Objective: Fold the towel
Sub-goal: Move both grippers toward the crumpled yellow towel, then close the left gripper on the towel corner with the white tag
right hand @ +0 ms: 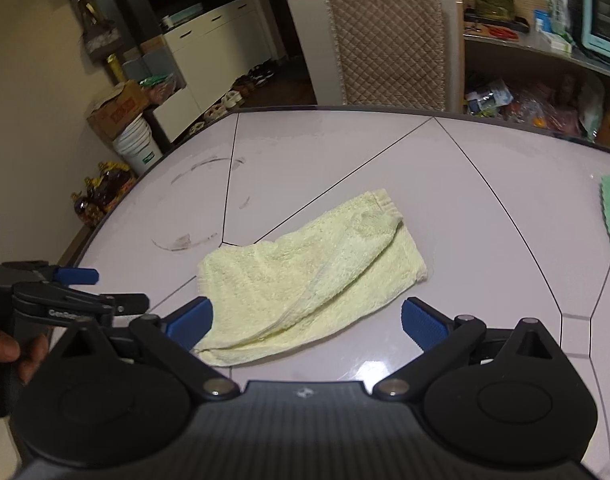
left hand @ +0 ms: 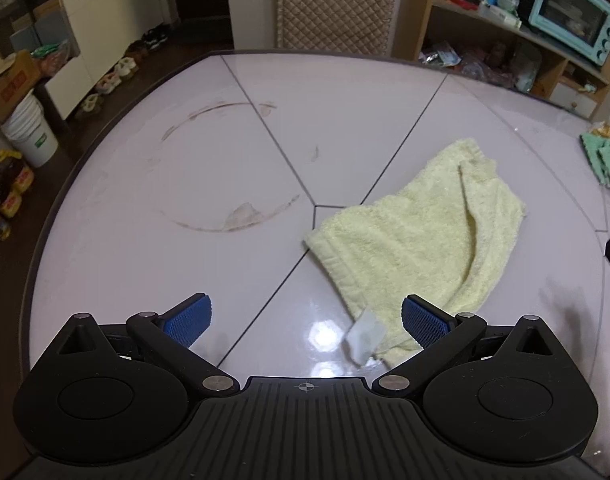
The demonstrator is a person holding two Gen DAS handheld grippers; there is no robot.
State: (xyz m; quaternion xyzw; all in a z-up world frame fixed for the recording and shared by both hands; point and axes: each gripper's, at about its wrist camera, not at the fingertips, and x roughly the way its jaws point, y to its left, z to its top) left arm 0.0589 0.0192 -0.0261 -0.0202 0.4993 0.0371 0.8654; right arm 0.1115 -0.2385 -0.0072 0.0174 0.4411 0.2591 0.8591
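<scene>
A pale yellow towel (left hand: 421, 224) lies rumpled on the glossy white table (left hand: 153, 208), loosely doubled over with a raised fold running along its length. In the left wrist view it sits right of centre, its near end reaching down beside the right-hand blue pad of the left gripper (left hand: 307, 320), and a small white care label (left hand: 365, 336) sticks out from that near corner onto the tabletop. The left gripper's fingers are spread wide with only bare table and the label between them; nothing is held. In the right wrist view the towel (right hand: 305, 276) lies ahead of the right gripper (right hand: 307, 322), whose jaws also stand wide; its left pad appears to overlap the towel's near left corner, though whether it touches the cloth cannot be told from this angle. The left gripper (right hand: 75, 276) shows at the far left edge of that view, seen side-on, with the person's hand (right hand: 9, 350) wrapped around its handle. A green cloth (left hand: 605, 160) lies at the right edge of the table, well apart from the towel. Brown ring-shaped stains (left hand: 221, 168) mark the table to the left. Beyond the far rim stands a quilted chair back (right hand: 389, 40), and a turquoise toaster oven (left hand: 573, 12) sits on a shelf at far right.
</scene>
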